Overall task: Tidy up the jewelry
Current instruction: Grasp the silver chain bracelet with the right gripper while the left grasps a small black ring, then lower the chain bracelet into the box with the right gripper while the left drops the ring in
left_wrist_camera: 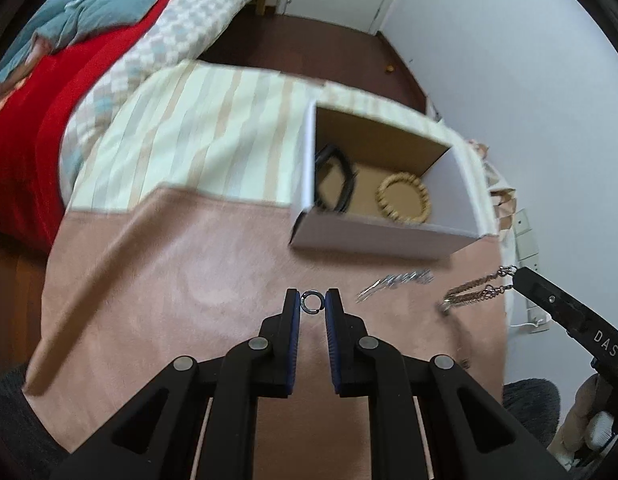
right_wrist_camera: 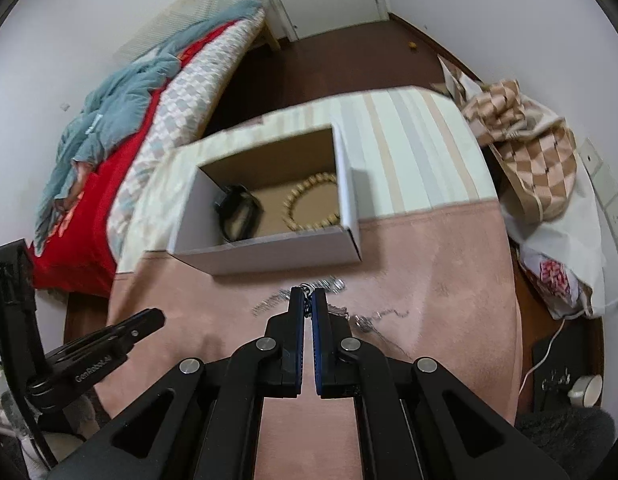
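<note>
Blue-padded fingers (left_wrist_camera: 293,312) of the left gripper (left_wrist_camera: 312,302) are squeezed tight on a small dark ring (left_wrist_camera: 311,301), which sits right between their tips. On the right gripper (right_wrist_camera: 307,300) the fingers are pressed together on a silver chain (left_wrist_camera: 475,290); in the left view the chain hangs from its tip at about 3 o'clock. Under both lies a pink cloth (left_wrist_camera: 169,272). A second silver chain (left_wrist_camera: 395,280) lies on that cloth, just past the ring toward 1 o'clock. Farther off at 12 o'clock is an open cardboard box (left_wrist_camera: 383,236). Inside it, a black band (left_wrist_camera: 335,182) lies on the left and a gold beaded bracelet (left_wrist_camera: 403,198) on the right. Beyond the box is a striped cloth (left_wrist_camera: 213,128), then a bed with a red blanket (left_wrist_camera: 25,148) at 10 o'clock.
</note>
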`<state>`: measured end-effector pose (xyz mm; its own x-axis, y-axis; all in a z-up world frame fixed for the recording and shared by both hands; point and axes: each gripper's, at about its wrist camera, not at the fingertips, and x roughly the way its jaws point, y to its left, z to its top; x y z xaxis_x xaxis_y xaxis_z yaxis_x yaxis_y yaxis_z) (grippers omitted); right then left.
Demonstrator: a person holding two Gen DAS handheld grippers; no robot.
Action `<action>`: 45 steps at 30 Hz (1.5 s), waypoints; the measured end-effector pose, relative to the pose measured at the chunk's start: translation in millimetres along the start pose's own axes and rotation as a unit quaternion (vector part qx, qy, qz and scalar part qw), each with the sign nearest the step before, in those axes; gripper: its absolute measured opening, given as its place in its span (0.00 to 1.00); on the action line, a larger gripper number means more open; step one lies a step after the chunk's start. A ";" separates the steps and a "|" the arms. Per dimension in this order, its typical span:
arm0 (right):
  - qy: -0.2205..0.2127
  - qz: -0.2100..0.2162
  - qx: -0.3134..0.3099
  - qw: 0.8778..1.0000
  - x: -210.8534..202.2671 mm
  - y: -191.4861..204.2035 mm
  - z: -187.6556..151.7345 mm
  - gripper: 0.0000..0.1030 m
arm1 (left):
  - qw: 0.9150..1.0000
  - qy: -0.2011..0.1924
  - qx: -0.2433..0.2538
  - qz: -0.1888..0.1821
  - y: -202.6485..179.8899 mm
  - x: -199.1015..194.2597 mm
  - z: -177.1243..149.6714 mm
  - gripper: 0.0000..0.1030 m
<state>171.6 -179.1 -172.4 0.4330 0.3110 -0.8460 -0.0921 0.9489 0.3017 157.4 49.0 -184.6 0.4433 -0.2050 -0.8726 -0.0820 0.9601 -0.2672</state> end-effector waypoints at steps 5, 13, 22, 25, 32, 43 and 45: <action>-0.024 0.019 -0.021 0.999 -25.6 18.3 31.6 0.04 | 0.999 -0.022 0.020 -0.021 -22.6 -13.4 34.9 0.10; -0.034 0.010 -0.056 0.998 -15.1 35.7 93.5 0.04 | 0.998 -0.009 0.032 -0.049 -39.9 12.3 99.4 0.09; 0.022 -0.009 -0.053 0.998 61.2 21.3 128.2 0.04 | 0.997 0.046 0.041 -0.048 -46.8 74.9 141.9 0.10; 0.038 -0.010 -0.061 0.997 82.2 17.8 132.3 0.04 | 0.997 0.061 0.031 -0.038 -44.9 88.5 150.9 0.10; 0.086 0.004 -0.057 0.995 105.0 12.5 132.8 0.06 | 0.998 0.059 0.031 -0.012 -45.9 92.0 160.5 0.42; 0.066 -0.051 -0.061 0.995 76.0 7.4 117.9 0.63 | 0.996 -0.007 0.046 0.083 -28.9 52.3 141.3 0.99; 0.062 -0.071 -0.063 0.994 73.6 7.9 113.2 0.78 | 0.993 -0.014 0.048 0.105 -24.3 47.6 132.5 0.99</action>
<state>304.3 -154.6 -182.6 0.3364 0.1703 -0.9262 -0.1527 0.9804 0.1248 298.8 41.1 -165.5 0.4501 0.0064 -0.8930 -0.0905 0.9951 -0.0386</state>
